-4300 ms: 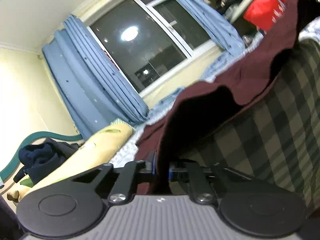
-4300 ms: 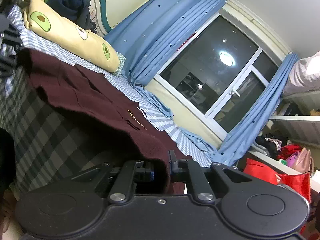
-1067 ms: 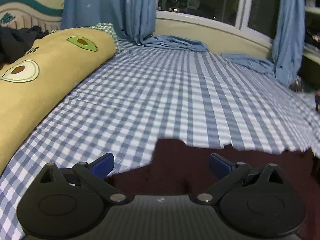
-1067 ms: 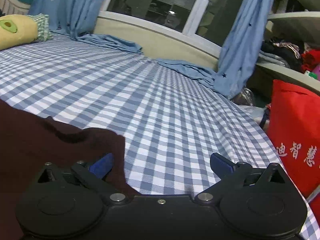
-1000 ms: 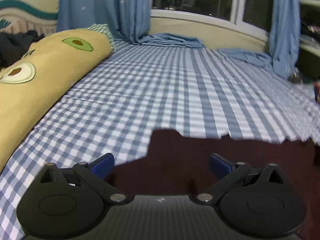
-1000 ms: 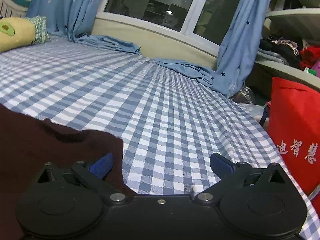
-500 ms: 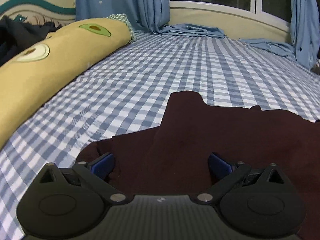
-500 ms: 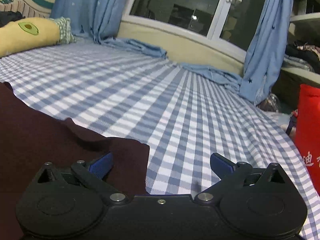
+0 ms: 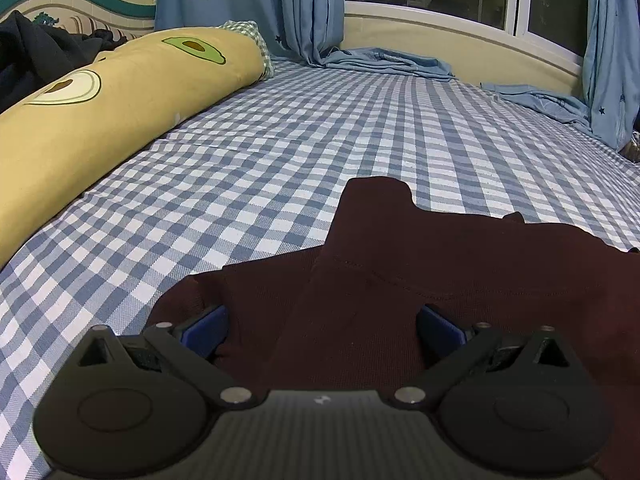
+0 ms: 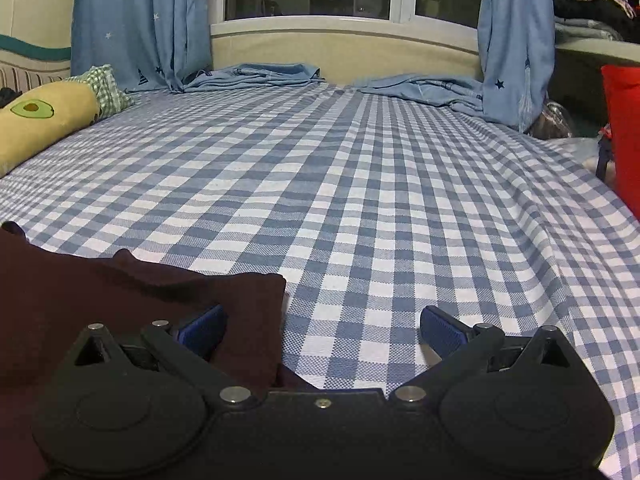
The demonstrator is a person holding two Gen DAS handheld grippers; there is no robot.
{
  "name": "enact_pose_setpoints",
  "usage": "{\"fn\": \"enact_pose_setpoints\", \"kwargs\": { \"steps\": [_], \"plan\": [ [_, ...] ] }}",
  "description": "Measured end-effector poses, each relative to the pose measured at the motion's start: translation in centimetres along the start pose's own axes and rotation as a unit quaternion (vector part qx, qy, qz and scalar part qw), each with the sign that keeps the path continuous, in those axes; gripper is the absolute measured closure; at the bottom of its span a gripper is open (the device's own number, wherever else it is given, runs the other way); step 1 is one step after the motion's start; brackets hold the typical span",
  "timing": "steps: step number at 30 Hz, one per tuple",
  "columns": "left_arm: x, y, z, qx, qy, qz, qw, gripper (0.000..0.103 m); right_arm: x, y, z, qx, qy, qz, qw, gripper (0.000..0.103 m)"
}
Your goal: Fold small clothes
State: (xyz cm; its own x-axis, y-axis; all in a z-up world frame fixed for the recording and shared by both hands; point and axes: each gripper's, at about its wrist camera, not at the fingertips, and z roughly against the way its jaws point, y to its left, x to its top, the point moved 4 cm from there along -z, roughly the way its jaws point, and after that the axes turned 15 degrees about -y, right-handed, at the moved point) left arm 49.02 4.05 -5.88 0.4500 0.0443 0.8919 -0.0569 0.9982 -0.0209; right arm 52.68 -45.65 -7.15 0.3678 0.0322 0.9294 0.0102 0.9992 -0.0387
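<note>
A dark maroon garment [image 9: 420,264] lies flat on the blue-and-white checked bed sheet [image 9: 280,152]. My left gripper [image 9: 322,326] is open, low over the garment's near left part, with its blue pads either side of the cloth and holding nothing. In the right wrist view the garment [image 10: 120,296] fills the lower left, its right edge ending between the fingers. My right gripper [image 10: 320,330] is open and empty; its left pad is over the cloth and its right pad over bare sheet [image 10: 380,184].
A long yellow avocado-print pillow [image 9: 100,96] lies along the left side of the bed, with dark clothes [image 9: 36,52] behind it. Blue curtains [image 10: 140,20] and crumpled blue fabric [image 10: 256,76] are at the far edge under the window. A red bag [image 10: 624,136] stands at the right.
Both grippers were shut on the lifted garment 4.3 s ago; now both are open and it lies on the sheet. Over the last second both pulled back, showing more cloth.
</note>
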Motion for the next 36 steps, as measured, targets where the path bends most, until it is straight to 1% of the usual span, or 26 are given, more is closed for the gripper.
{"fn": "enact_pose_setpoints", "kwargs": {
  "steps": [3, 6, 9, 10, 11, 12, 14, 16, 20, 22, 23, 26, 29, 31, 34, 36],
  "plan": [
    [0.0, 0.0, 0.0, 0.000, 0.000, 0.000, 1.0000, 0.000, 0.1, 0.2, 0.2, -0.003, -0.005, 0.007, 1.000, 0.000],
    [0.0, 0.0, 0.0, 0.000, 0.000, 0.000, 1.0000, 0.000, 0.7, 0.7, 1.2, 0.002, -0.028, 0.027, 0.999, 0.000],
    [0.0, 0.0, 0.0, 0.000, -0.001, 0.000, 1.0000, 0.000, 1.1, 2.5, 2.0, 0.037, -0.046, 0.070, 0.996, 0.000],
    [0.0, 0.0, 0.0, 0.000, 0.000, 0.000, 1.0000, 0.000, 1.0, 3.2, 1.9, 0.046, -0.047, 0.090, 0.994, 0.000],
    [0.0, 0.0, 0.0, 0.000, -0.001, 0.000, 1.0000, 0.000, 0.9, 3.8, 1.7, 0.045, -0.043, 0.112, 0.992, 0.000],
    [0.0, 0.0, 0.0, 0.000, -0.001, 0.000, 1.0000, 0.000, 0.6, 4.4, 1.4, 0.037, -0.036, 0.135, 0.989, 0.000],
    [0.0, 0.0, 0.0, 0.000, -0.001, 0.000, 1.0000, 0.000, 0.5, 4.9, 1.1, 0.031, -0.040, 0.152, 0.987, 0.000],
    [0.0, 0.0, 0.0, 0.000, -0.001, 0.000, 1.0000, 0.000, 0.7, 4.5, 0.8, 0.017, -0.038, 0.145, 0.989, 0.000],
    [0.0, 0.0, 0.0, 0.000, -0.001, 0.000, 1.0000, 0.000, 1.0, 2.5, 0.7, -0.014, -0.031, 0.105, 0.994, 0.000],
    [0.0, 0.0, 0.0, 0.000, -0.001, 0.000, 1.0000, 0.000, 1.3, 1.6, 1.3, -0.027, -0.023, 0.111, 0.993, 0.000],
    [0.0, 0.0, 0.0, 0.000, -0.001, 0.000, 1.0000, 0.000, 1.5, 1.2, 2.0, -0.032, -0.022, 0.119, 0.992, 0.000],
    [0.0, 0.0, 0.0, 0.001, -0.002, 0.000, 1.0000, 0.000, 2.7, -0.3, 4.6, -0.062, -0.025, 0.144, 0.987, 0.000],
    [0.0, 0.0, 0.0, 0.001, -0.002, 0.001, 1.0000, 0.000, 3.8, -1.8, 8.6, -0.078, -0.031, 0.133, 0.988, 0.000],
    [0.1, 0.0, 0.1, -0.001, -0.003, 0.002, 1.0000, 0.001, 4.0, -2.1, 11.5, -0.069, -0.037, 0.108, 0.991, 0.000],
    [0.5, -0.1, 0.6, -0.005, -0.008, 0.005, 0.9999, 0.001, 3.4, -1.6, 16.2, -0.044, -0.060, 0.064, 0.995, 0.000],
    [1.1, -0.3, 1.7, -0.015, -0.028, 0.002, 0.9995, 0.001, 2.4, -0.6, 19.2, -0.033, -0.078, 0.041, 0.996, 0.000]
  ]
}}
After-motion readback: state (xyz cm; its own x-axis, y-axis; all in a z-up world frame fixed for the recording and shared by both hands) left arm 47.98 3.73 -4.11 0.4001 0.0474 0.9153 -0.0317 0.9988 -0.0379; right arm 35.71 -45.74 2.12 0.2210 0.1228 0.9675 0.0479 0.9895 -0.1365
